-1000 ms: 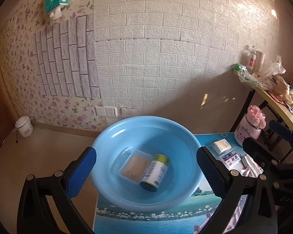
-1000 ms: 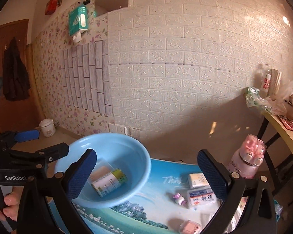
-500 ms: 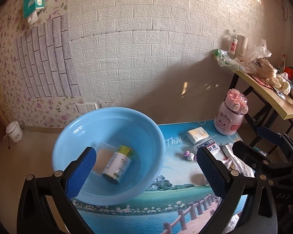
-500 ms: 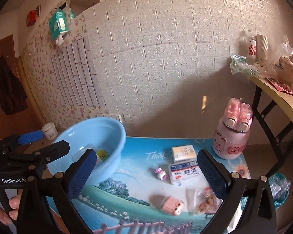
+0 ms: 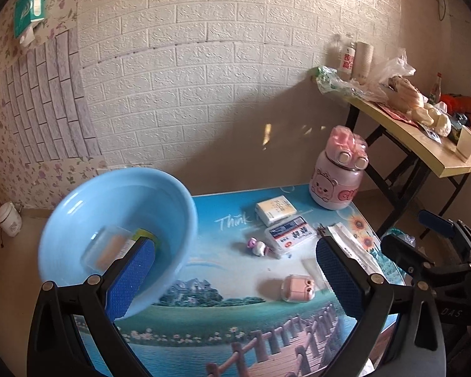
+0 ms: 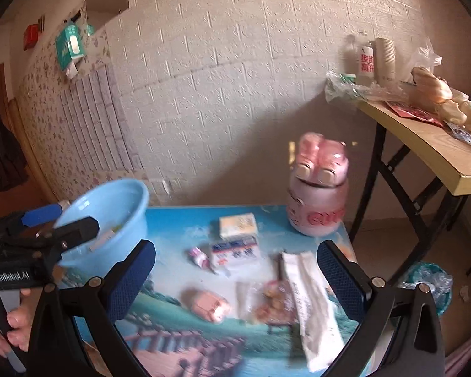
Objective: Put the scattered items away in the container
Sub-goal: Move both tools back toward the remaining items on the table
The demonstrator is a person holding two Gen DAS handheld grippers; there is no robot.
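A light blue basin (image 5: 116,220) sits at the table's left; it holds a clear box of toothpicks (image 5: 105,248) and a small can, partly hidden by my left finger. It also shows in the right wrist view (image 6: 106,216). Scattered on the mat lie a yellow box (image 5: 275,210), a white and blue packet (image 5: 290,231), a small toy (image 5: 258,247), a pink case (image 5: 297,287) and a long white wrapper (image 6: 311,301). My left gripper (image 5: 235,276) is open and empty above the mat. My right gripper (image 6: 235,278) is open and empty above the scattered items.
A pink bear bottle (image 5: 337,176) stands at the table's back right. A wooden side table (image 5: 424,138) with bags and cups stands to the right. A snack bag (image 6: 267,301) lies beside the wrapper. A brick-pattern wall is behind.
Both grippers have swung right, away from the basin and over the scattered items. The basin has shifted to the left of both views. Both stay open.
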